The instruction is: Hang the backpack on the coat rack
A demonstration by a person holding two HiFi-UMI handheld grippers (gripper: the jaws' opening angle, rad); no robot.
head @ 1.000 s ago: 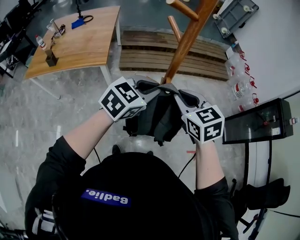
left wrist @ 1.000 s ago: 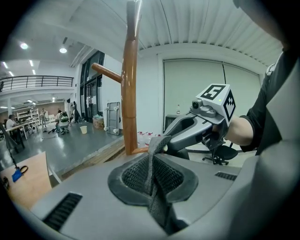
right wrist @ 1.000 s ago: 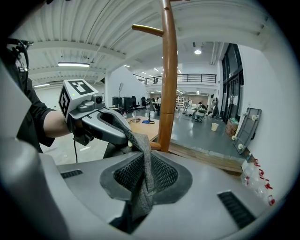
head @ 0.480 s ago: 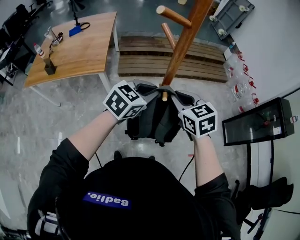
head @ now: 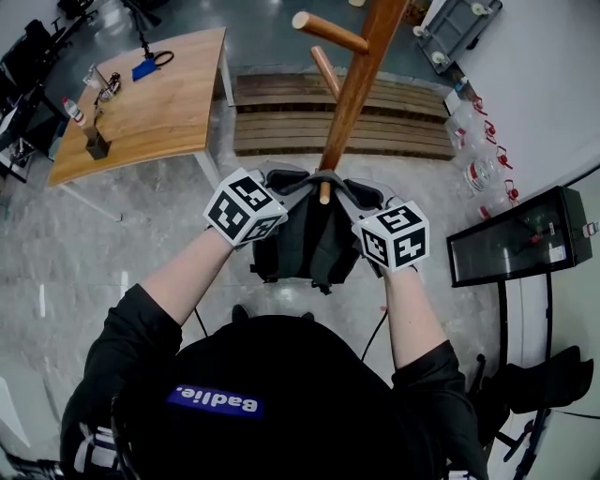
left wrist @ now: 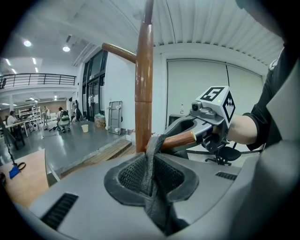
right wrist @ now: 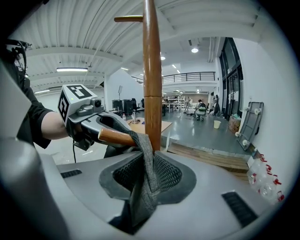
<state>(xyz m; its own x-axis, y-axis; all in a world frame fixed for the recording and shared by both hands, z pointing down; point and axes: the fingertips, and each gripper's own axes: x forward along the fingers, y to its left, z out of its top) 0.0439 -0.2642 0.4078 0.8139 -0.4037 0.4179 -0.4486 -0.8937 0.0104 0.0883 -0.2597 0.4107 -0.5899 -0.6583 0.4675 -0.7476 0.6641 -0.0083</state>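
The dark grey backpack (head: 302, 239) hangs below the wooden coat rack's pole (head: 354, 86). Its grey top strap (left wrist: 151, 154) is looped over a low peg (head: 324, 193), close to the pole. My left gripper (head: 292, 190) and right gripper (head: 352, 195) face each other on either side of that peg, both shut on the strap. In the left gripper view the strap rises from the left gripper (left wrist: 151, 177) over the peg (left wrist: 177, 139). The right gripper view shows the right gripper (right wrist: 144, 180), strap (right wrist: 144, 154), peg (right wrist: 116, 137) and pole (right wrist: 151, 79). Two higher pegs (head: 328, 32) are bare.
A wooden table (head: 159, 94) with a bottle and small items stands at the back left. Wooden slats (head: 281, 127) lie on the floor behind the rack. A black glass-fronted case (head: 520, 239), several bottles (head: 478, 169) and a grey trolley (head: 459, 28) are on the right.
Both grippers have carried the strap up towards the pole; the low peg's end, hidden a second ago, now pokes through the loop between them.
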